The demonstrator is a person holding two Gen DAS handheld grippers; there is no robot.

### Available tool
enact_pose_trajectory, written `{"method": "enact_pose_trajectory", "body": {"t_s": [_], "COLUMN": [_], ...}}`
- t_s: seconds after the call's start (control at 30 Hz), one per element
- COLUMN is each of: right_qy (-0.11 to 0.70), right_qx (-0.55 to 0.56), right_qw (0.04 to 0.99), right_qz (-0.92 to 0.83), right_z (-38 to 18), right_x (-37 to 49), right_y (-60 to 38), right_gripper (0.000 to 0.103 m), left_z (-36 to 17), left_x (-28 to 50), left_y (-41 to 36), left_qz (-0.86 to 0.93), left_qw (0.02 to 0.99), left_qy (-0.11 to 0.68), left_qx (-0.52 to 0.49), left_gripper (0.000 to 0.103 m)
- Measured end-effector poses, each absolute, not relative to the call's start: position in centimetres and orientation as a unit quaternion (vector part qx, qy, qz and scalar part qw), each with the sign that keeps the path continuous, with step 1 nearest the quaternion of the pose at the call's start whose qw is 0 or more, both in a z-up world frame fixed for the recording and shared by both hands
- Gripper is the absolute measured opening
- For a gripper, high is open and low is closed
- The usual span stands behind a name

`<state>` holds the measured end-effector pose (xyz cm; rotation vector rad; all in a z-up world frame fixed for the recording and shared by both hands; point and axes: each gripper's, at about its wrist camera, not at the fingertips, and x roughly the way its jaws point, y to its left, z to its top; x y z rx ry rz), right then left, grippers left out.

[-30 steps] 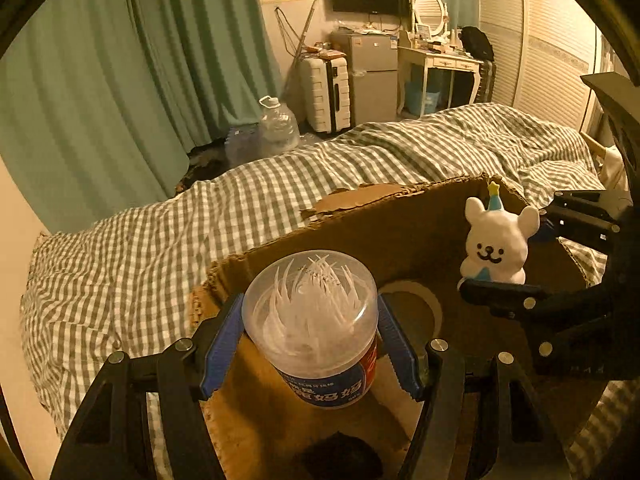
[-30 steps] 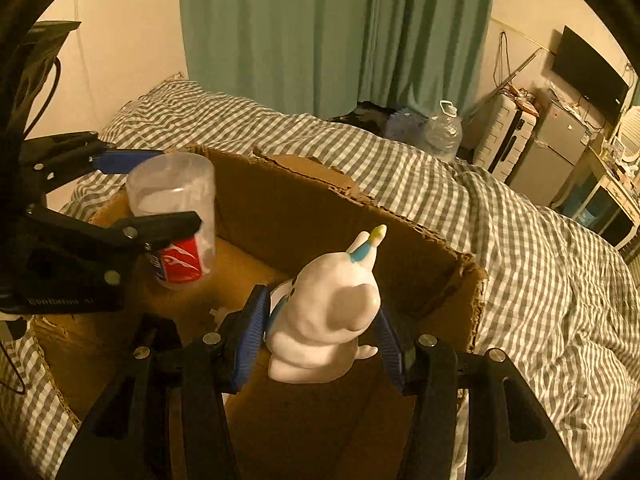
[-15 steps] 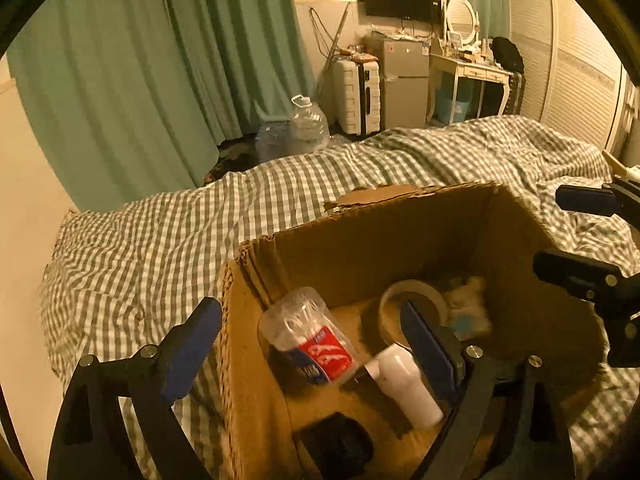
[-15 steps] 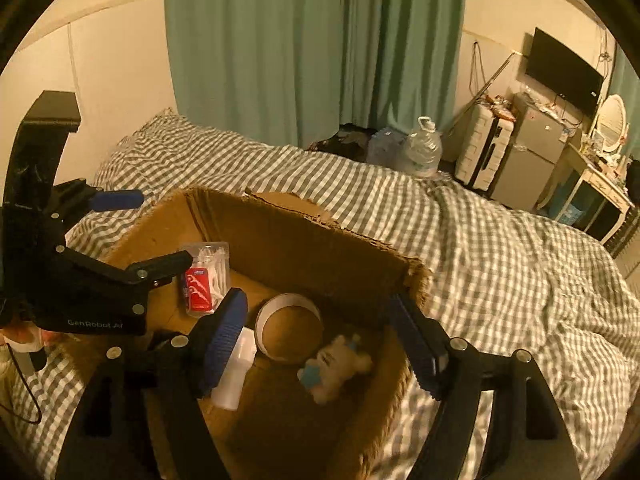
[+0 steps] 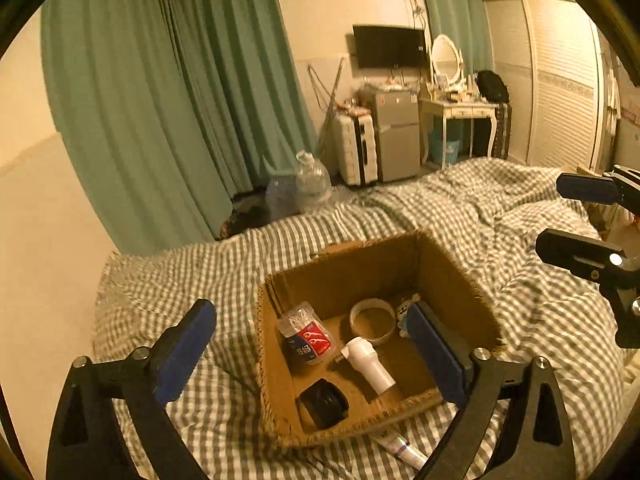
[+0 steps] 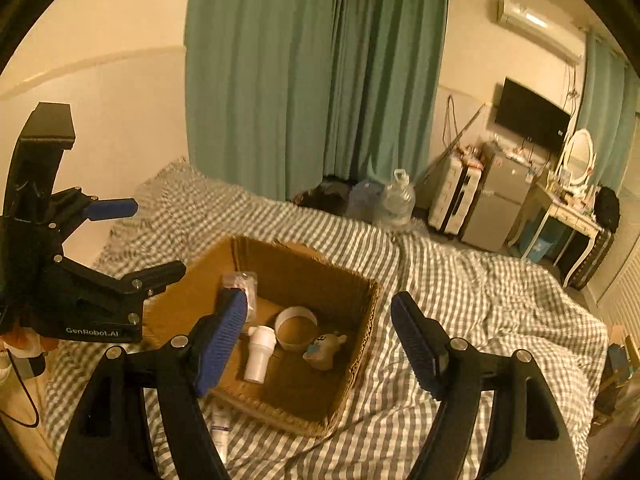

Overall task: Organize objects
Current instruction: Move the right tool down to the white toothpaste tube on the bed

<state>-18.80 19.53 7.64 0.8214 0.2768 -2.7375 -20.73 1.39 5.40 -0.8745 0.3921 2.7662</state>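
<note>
**Both claws released above the filled box**

I see a corrugated cardboard box [image 5: 452, 280] with frayed, ragged rims, sitting on a bed [image 5: 200, 264] under a soft green-and-white checked cover. Inside lie a clear plastic jar [image 5: 306, 334] with a red label, tipped on its side at the left; a tape ring [image 5: 372, 320] with a cardboard core at the back; a smooth white cylindrical bottle [image 5: 368, 366] lying in the middle; and a rounded black object [image 5: 324, 398] in the near corner. A white bear figurine [image 6: 324, 350] lies toppled at the right of the floor of the box.

My left claw [image 5: 312, 354] is spread wide and holds nothing, its ribbed blue pads straddling the box's left half low in the frame. My right claw [image 6: 320, 342] is equally wide and bare, hanging over the box's right rim.

The left wrist view nearly hides the figurine behind a pad but shows the black object; the right wrist view shows the figurine plainly. Both catch a white tube [image 5: 400, 446] on the bed just beside the box's near wall.
</note>
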Motion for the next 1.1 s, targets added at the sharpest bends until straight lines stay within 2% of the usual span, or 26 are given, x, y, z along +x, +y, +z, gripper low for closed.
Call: {"method": "enact_pose_trajectory", "body": {"t_s": [0.07,0.33,0.53,0.77,0.9,1.1], "right_qy": [0.091,0.116,0.128,0.095,0.088,0.073], "right_qx": [0.274,0.246,0.253,0.273,0.285,0.328], "right_qw": [0.137,0.122,0.097,0.12,0.121,0.122], "right_qz": [-0.948,-0.954,-0.954,-0.95,-0.947,-0.934], "right_z": [8.8,9.8,6.6,2.9,0.7,-5.3], "right_x": [-17.0,-10.2,-6.7,-4.8,-4.9,-7.8], "right_y": [19.4,18.8,18.3,17.4,16.8,15.7], "right_gripper": [0.081,0.087,0.089,0.09,0.09,0.09], "left_z": [6.3,5.8,3.4,0.2,-2.9,-7.6], "left_x": [-18.9,-12.9,-10.1,-8.2,-8.3,-9.4], "left_y": [1.4,0.3,-0.6,-2.5,-3.7,-3.8], "left_qz": [0.943,0.952,0.95,0.95,0.946,0.936], "left_qw": [0.096,0.072,0.07,0.046,0.023,0.009], "left_qy": [0.139,0.111,0.09,0.058,0.035,0.053], "left_qx": [-0.286,-0.277,-0.291,-0.303,-0.322,-0.347], "left_gripper": [0.099,0.101,0.102,0.102,0.102,0.102]}}
